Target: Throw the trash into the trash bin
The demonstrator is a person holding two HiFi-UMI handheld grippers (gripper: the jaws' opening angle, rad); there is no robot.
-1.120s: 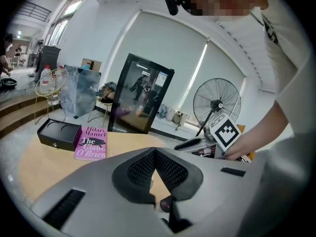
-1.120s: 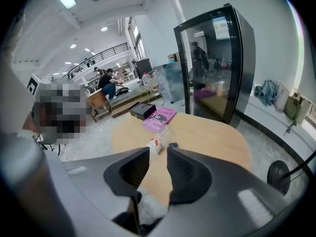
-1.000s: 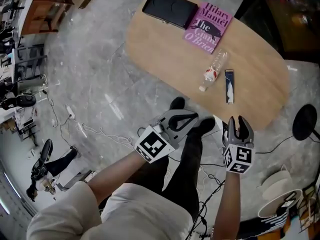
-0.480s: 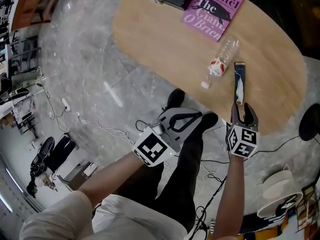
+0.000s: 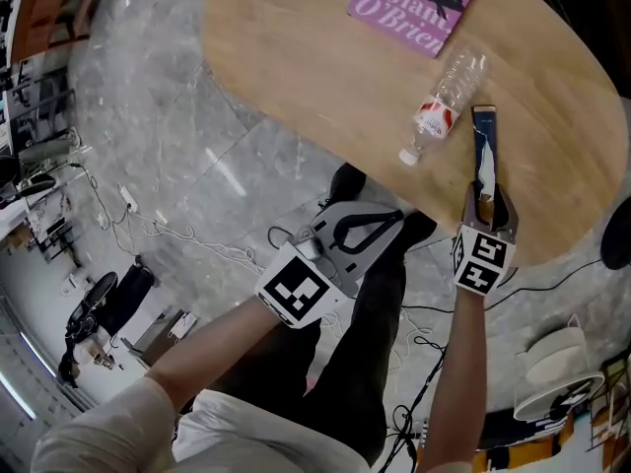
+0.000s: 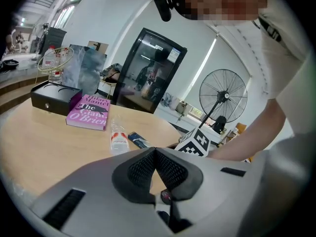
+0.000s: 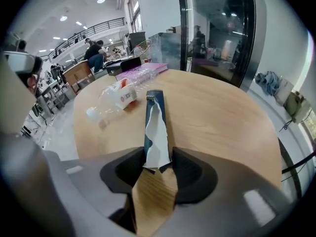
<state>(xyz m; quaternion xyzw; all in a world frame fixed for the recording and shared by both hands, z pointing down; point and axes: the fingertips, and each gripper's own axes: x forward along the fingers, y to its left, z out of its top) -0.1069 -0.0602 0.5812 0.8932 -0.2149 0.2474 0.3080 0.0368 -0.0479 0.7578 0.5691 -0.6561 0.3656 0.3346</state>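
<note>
Right gripper view: your right gripper (image 7: 158, 158) sits low over the table (image 7: 222, 112). Its jaws are opening, and the torn near end of the blue-and-white wrapper (image 7: 156, 127) lies between the pads, flat on the wood. The plastic bottle (image 7: 118, 97) lies just beside the wrapper. Left gripper view: your left gripper (image 6: 155, 153) has its pads pressed together, empty, short of the table edge.

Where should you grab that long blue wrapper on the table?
Grip the wrapper at its torn near end, coming in over the near edge of the table, one finger on each long side. It lies flat and narrow, pointing away, so that end is closest and slim enough to pinch. The right gripper is lined up there, its fingers opening with that end between them.
</note>
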